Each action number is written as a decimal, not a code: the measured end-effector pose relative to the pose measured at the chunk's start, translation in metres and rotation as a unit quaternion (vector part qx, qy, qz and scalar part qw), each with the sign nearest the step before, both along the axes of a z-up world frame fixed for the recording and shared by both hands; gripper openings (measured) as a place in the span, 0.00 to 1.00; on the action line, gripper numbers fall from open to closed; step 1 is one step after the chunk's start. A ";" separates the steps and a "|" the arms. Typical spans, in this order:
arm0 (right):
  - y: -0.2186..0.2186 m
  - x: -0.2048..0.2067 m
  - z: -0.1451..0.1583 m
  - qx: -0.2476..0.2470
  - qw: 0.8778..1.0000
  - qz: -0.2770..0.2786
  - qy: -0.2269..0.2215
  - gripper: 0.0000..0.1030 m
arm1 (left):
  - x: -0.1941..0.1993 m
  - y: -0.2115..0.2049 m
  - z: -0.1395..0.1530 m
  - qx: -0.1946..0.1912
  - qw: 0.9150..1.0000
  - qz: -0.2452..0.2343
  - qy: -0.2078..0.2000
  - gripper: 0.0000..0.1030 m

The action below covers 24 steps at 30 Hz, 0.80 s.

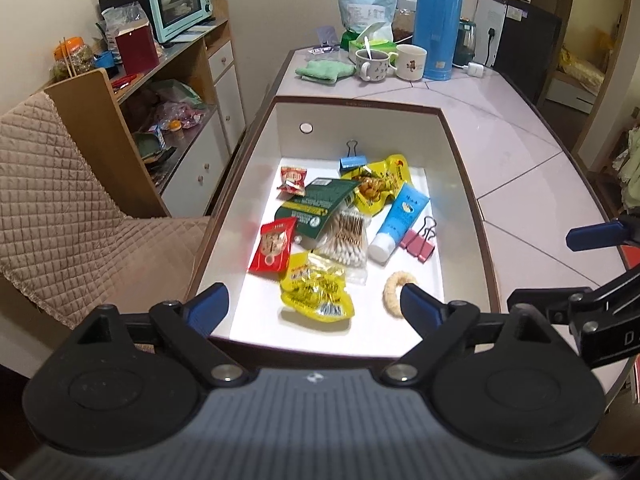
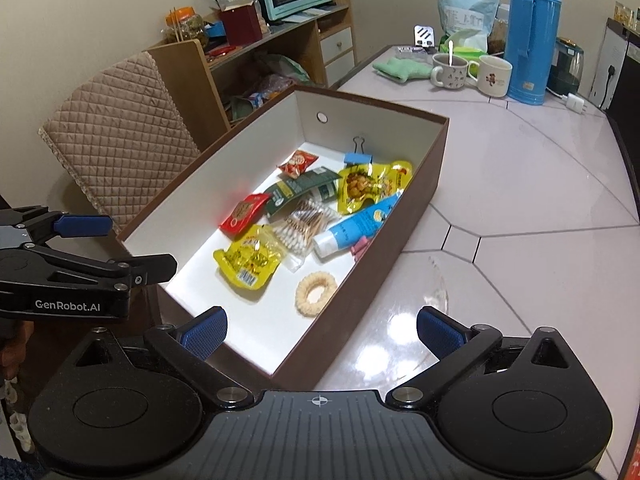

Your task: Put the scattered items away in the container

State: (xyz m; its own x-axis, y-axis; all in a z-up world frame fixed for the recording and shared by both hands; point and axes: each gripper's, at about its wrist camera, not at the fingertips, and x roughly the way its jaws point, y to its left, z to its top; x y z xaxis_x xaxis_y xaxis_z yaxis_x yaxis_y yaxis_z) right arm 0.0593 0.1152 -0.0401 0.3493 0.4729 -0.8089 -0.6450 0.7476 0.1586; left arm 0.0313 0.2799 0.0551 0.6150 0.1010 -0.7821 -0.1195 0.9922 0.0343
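Grippers first: your left gripper (image 1: pixel 314 304) hangs over the near end of the brown cardboard box with white lining (image 1: pixel 362 118), jaws spread wide and empty. Your right gripper (image 2: pixel 322 330) straddles the box's near right corner, also wide apart with nothing between its blue pads. Everything lies inside the box on the pale tiled worktop (image 2: pixel 520 184): yellow snack packets (image 1: pixel 316 288), a red snack sachet (image 1: pixel 274 246), a clear bag of cotton swabs (image 1: pixel 348 236), a blue and white tube (image 1: pixel 398 220), pink (image 1: pixel 420 242) and blue binder clips (image 1: pixel 352 160), and a beige ring (image 1: pixel 396 290).
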 end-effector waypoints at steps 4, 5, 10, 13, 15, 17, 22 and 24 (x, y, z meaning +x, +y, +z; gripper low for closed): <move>0.001 -0.008 -0.003 0.000 1.000 0.003 0.006 1.00 | -0.008 0.000 -0.004 -0.003 1.000 0.000 0.009 0.88; 0.001 -0.009 -0.003 -0.001 1.000 0.003 0.005 1.00 | -0.009 0.000 -0.005 -0.003 1.000 0.002 0.010 0.88; 0.002 -0.015 -0.003 -0.006 1.000 0.003 0.001 1.00 | -0.016 0.001 -0.008 0.003 1.000 0.012 0.014 0.88; 0.003 -0.018 -0.004 -0.009 1.000 0.008 -0.002 1.00 | -0.020 0.000 -0.011 0.001 1.000 0.013 0.016 0.88; 0.003 -0.019 -0.004 -0.010 1.000 0.010 -0.004 1.00 | -0.022 0.000 -0.013 0.002 1.000 0.015 0.018 0.88; 0.003 -0.019 -0.004 -0.008 1.000 0.012 -0.005 1.00 | -0.023 0.000 -0.015 -0.001 1.000 0.018 0.020 0.88; 0.000 -0.016 -0.005 0.004 1.000 0.005 0.002 1.00 | -0.027 0.002 -0.016 -0.012 0.999 0.023 0.020 0.88; -0.001 -0.016 -0.005 0.006 1.000 0.005 0.006 1.00 | -0.028 0.002 -0.015 -0.017 0.999 0.021 0.017 0.88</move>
State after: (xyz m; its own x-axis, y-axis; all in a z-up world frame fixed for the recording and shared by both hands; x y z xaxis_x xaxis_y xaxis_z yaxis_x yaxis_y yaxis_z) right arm 0.0430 0.1145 -0.0455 0.3347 0.4856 -0.8076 -0.6500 0.7394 0.1752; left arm 0.0032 0.2820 0.0397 0.5829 0.0990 -0.8065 -0.1603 0.9870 0.0053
